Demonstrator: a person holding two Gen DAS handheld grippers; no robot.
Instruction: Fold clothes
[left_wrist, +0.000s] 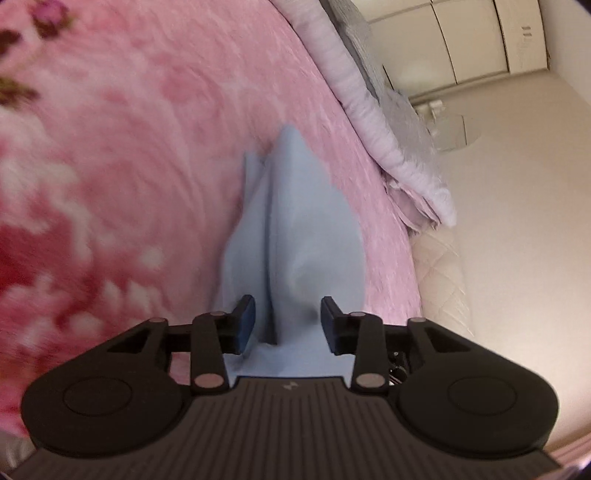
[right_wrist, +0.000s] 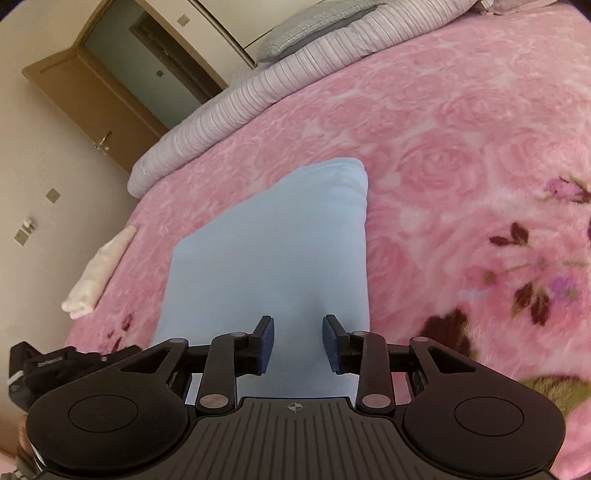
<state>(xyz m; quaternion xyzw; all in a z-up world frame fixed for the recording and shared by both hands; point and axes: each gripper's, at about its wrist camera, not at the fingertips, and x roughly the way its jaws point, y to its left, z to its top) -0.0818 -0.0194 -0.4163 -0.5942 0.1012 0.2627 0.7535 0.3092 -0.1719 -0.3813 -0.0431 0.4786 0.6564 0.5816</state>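
The light blue garment (left_wrist: 295, 221) is spread on a bed covered by a pink rose-patterned blanket (left_wrist: 166, 129). In the right wrist view the garment (right_wrist: 266, 251) lies mostly flat, with a rounded, thicker end at its far side. In the left wrist view it is gathered into a raised ridge running away from the camera.

The left gripper (left_wrist: 288, 325) is held over the near end of the garment. Its jaws are seen apart, with the ridge of cloth between them and not pressed by either pad. The right gripper (right_wrist: 298, 341) is likewise held over the near part of the garment, jaws apart, nothing clamped.

Beyond the garment a rolled striped quilt (right_wrist: 236, 103) is laid along the bed's edge, with a grey pillow (right_wrist: 306, 33) behind it. To the garment's left, at the blanket's border, a small folded white cloth (right_wrist: 99, 269) is placed. A brown door (right_wrist: 92, 96) and pale wardrobe doors (left_wrist: 472, 40) are visible past the bed, above a beige floor (left_wrist: 517, 221).
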